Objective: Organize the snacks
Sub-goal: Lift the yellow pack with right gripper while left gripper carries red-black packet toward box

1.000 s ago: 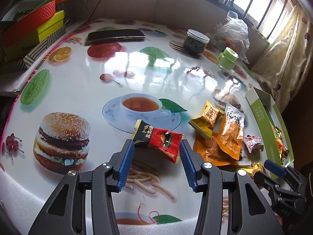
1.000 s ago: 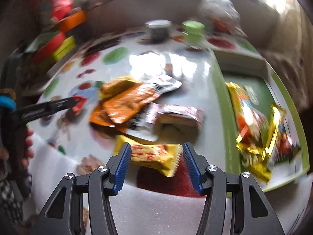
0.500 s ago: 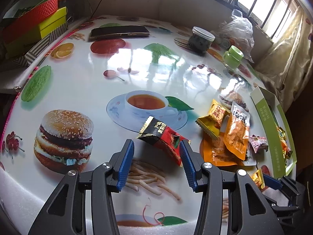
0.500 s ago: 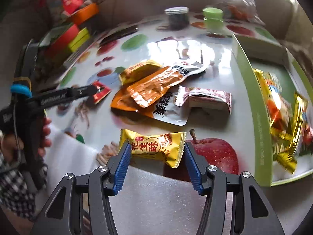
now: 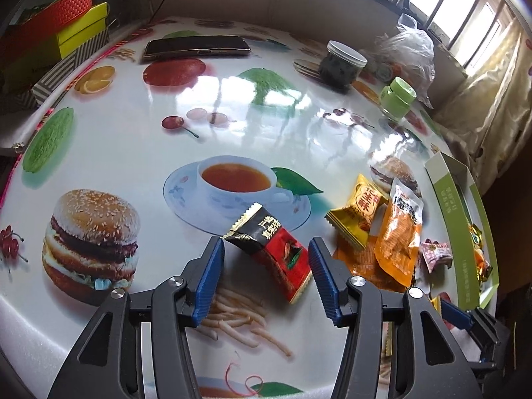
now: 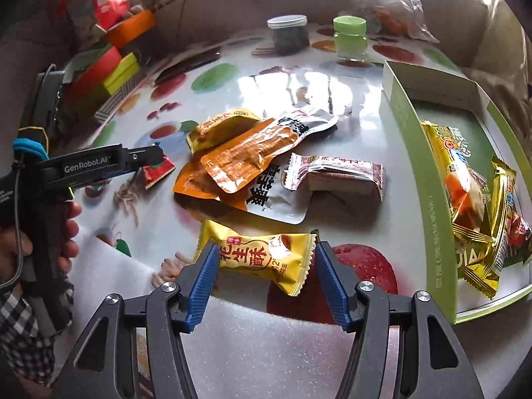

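Observation:
My left gripper [image 5: 266, 266] is open around a black-and-red snack packet [image 5: 271, 249] that lies on the printed tablecloth, its jaws not touching it. My right gripper [image 6: 264, 272] is open around a yellow snack packet [image 6: 259, 259] near the table's front edge. A pile of orange, yellow and white packets [image 6: 252, 156] and a brown-white packet [image 6: 335, 176] lie in the middle. A green box [image 6: 429, 199] at the right holds several gold and yellow packets [image 6: 465, 193]. The left gripper also shows in the right wrist view [image 6: 139, 163].
A dark jar [image 5: 342, 63], a green jar [image 5: 397, 98] and a plastic bag [image 5: 409, 53] stand at the back right. A phone [image 5: 196, 48] lies at the back. Coloured boxes [image 5: 66, 23] are stacked at the back left.
The black-and-red packet has turned between the left jaws, one end now pointing away. The right gripper has moved closer to the yellow packet, whose ends now sit between the jaws.

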